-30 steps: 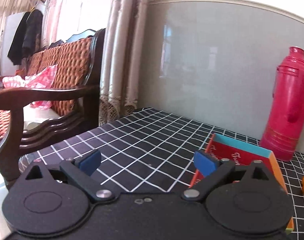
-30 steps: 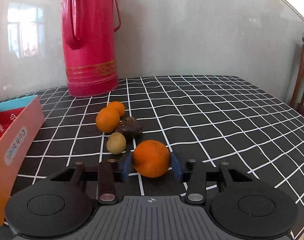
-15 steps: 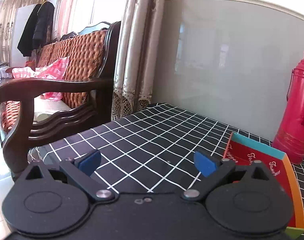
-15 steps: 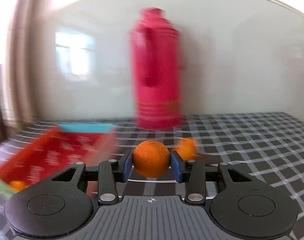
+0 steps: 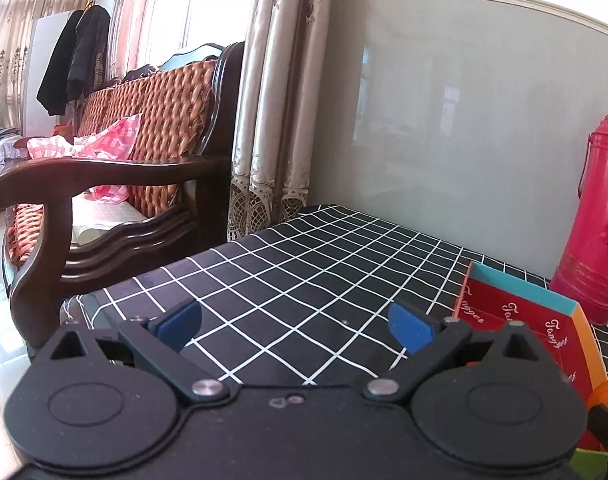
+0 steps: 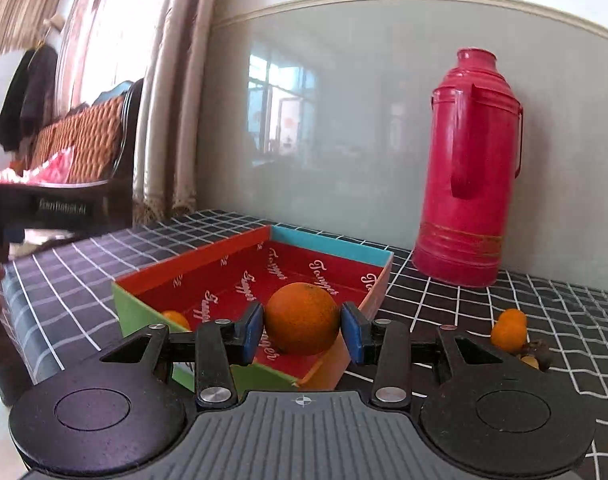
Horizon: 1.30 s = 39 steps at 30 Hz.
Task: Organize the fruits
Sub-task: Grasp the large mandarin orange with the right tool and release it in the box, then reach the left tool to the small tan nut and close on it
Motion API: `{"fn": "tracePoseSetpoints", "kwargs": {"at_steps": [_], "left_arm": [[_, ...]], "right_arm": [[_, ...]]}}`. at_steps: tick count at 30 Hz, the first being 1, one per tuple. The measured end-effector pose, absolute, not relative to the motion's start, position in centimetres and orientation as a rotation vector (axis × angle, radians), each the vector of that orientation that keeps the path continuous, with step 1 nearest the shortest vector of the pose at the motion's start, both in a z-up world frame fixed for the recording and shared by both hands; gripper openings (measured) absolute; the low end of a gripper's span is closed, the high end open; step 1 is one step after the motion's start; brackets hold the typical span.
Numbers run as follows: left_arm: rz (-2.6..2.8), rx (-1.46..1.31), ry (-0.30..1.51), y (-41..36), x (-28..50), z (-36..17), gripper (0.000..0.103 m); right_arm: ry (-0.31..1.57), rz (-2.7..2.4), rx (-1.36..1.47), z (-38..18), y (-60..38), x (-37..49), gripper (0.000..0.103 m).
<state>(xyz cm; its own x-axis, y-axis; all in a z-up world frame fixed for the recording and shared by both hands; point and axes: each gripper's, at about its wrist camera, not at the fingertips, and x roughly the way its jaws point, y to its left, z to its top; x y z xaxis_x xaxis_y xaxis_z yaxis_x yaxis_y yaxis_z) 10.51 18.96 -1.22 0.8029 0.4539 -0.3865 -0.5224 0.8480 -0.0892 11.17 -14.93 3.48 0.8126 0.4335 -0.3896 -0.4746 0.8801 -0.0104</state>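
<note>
Right gripper (image 6: 302,330) clamps a round orange (image 6: 302,319) over the red-lined cardboard box (image 6: 208,268), not released; one small orange (image 6: 176,319) already inside. Left gripper (image 5: 295,325) fingers apart, empty; a few fruits on the checked tablecloth (image 6: 515,330) left.

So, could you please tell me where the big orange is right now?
In the right wrist view, the big orange sits clamped in the right tool, held over the red box, left of the red thermos.

Bright window daylight, glossy wall (image 6: 343,128) reflections, fisheye-bent edges, blurred left side.
</note>
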Motion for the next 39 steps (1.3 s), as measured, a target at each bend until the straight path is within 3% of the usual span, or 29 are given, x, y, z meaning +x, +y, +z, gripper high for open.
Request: {"fn": "tracePoseSetpoints", "kwargs": {"at_steps": [1, 4, 13, 21, 24, 39], "left_arm": [[0.526, -0.195, 0.364, 19.0, 10.5, -1.2, 0.094], [0.528, -0.198, 0.364, 19.0, 10.5, -1.2, 0.094], [0.523, -0.19, 0.366, 18.8, 10.7, -1.2, 0.095], [0.509, -0.175, 0.363, 17.7, 11.0, -1.0, 0.095], [0.499, -0.17, 0.355, 17.1, 11.1, -0.9, 0.095], [0.222, -0.075, 0.294, 7.0, 12.7, -0.1, 0.096]], "right_arm": [[0.386, 0.484, -0.104, 3.5, -15.0, 11.0, 0.043], [0.38, 0.46, -0.086, 3.3, -14.8, 11.1, 0.072], [0.351, 0.37, -0.007, 4.4, -17.1, 11.8, 0.075], [0.327, 0.289, 0.013, 5.2, -18.9, 11.5, 0.092], [0.306, 0.242, 0.004, 5.5, -19.4, 11.2, 0.103], [0.381, -0.106, 0.015, 6.3, -27.0, 11.2, 0.103]]}}
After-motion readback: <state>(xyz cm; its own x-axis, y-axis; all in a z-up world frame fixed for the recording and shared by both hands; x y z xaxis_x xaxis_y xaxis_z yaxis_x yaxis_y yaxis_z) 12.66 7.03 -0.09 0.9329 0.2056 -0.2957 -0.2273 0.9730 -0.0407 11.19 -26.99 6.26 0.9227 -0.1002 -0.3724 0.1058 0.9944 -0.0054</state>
